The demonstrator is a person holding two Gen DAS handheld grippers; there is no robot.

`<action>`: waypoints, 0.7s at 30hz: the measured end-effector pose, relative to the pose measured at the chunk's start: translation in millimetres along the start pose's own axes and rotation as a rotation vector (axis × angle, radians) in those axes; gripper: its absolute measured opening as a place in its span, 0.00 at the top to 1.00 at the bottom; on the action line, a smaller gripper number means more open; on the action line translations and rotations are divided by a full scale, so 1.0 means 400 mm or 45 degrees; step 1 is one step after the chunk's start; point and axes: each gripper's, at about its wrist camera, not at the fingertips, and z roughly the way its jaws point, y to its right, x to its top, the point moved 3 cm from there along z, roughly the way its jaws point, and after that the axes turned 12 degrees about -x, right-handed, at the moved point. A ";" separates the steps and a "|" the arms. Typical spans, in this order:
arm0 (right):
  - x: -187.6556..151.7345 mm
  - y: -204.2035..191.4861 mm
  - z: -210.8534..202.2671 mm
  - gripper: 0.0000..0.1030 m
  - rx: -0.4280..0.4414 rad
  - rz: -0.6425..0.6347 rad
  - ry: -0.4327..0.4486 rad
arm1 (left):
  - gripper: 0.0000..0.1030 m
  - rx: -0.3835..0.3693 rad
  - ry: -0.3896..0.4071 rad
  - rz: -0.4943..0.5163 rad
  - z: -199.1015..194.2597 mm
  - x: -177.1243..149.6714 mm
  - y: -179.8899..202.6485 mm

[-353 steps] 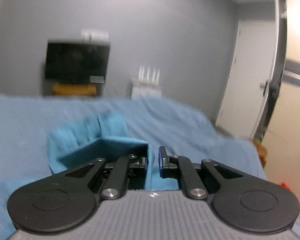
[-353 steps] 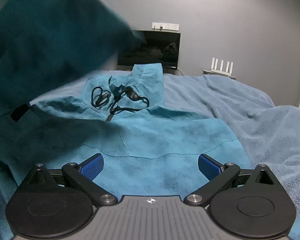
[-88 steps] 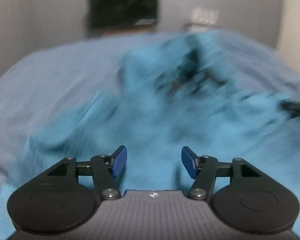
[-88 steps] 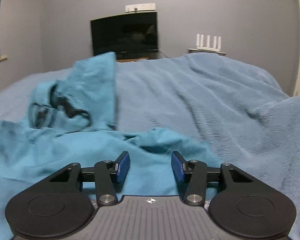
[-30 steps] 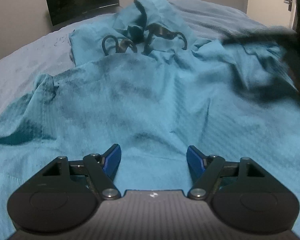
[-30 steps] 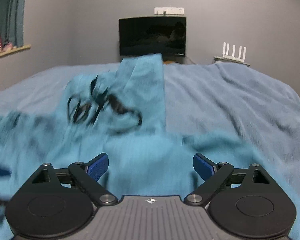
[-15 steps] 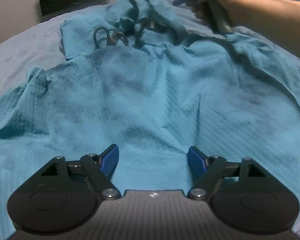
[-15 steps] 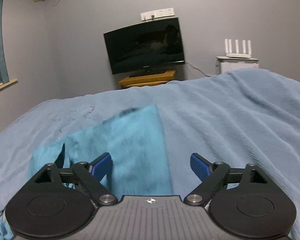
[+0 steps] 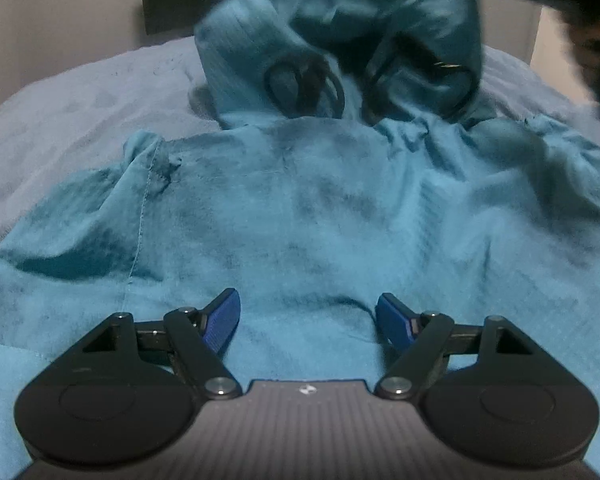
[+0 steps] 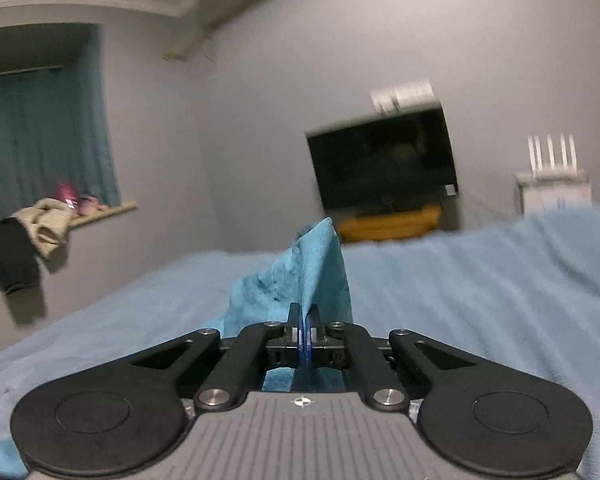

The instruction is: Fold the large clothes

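Observation:
A teal hoodie (image 9: 320,208) lies front-up on the bed, body spread towards me. Its hood (image 9: 340,40) with dark drawstrings (image 9: 304,84) is lifted off the bed at the top of the left wrist view. My left gripper (image 9: 306,316) is open and empty, low over the hoodie's lower front. My right gripper (image 10: 304,328) is shut on the hood's teal fabric (image 10: 300,276), which stands up in a peak above the pads. The right gripper shows only as a dark blur at the top right of the left wrist view (image 9: 580,8).
The bed is covered by a light blue blanket (image 10: 480,280). A dark TV (image 10: 384,160) on an orange stand hangs on the far wall, a white router (image 10: 552,184) to its right. Clothes lie on a windowsill (image 10: 60,212) at the left under a teal curtain.
My right gripper has closed on the hood fabric and raised it; the hood now stands up off the bed. My left gripper has stayed open over the hoodie's front.

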 end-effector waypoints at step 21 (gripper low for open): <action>-0.283 0.053 -0.594 0.64 -0.216 0.039 -0.307 | 0.26 0.426 0.565 -0.376 -0.276 -0.005 -0.154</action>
